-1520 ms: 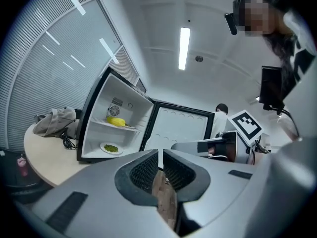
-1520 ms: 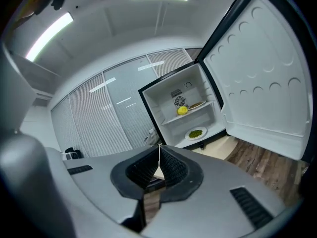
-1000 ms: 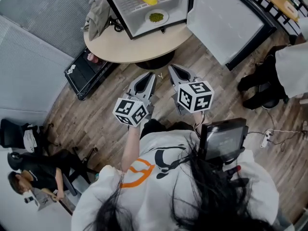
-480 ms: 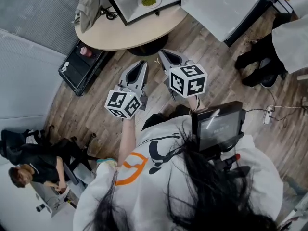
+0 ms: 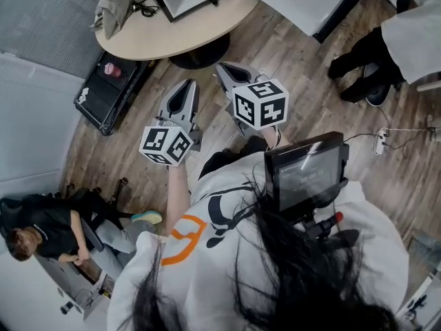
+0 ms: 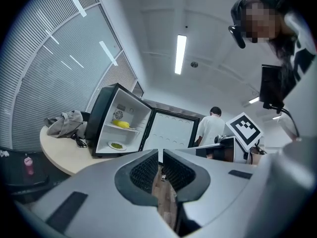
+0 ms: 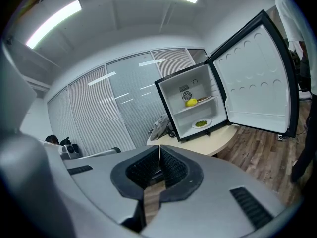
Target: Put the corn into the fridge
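Right gripper view: right gripper (image 7: 158, 148) closed tight, empty; left gripper (image 6: 160, 153) barely parted, empty. Corn (image 7: 191, 102) shelved in fridge (image 7: 167, 106); door (image 7: 252, 78) wide open, warming likely if left.

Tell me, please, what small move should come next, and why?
Probably bring the right gripper up to the open door and push it shut: the corn already lies inside the fridge, and this gripper and the left gripper both hold nothing.

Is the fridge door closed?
No, the fridge door stands swung wide open, with the corn visible inside.
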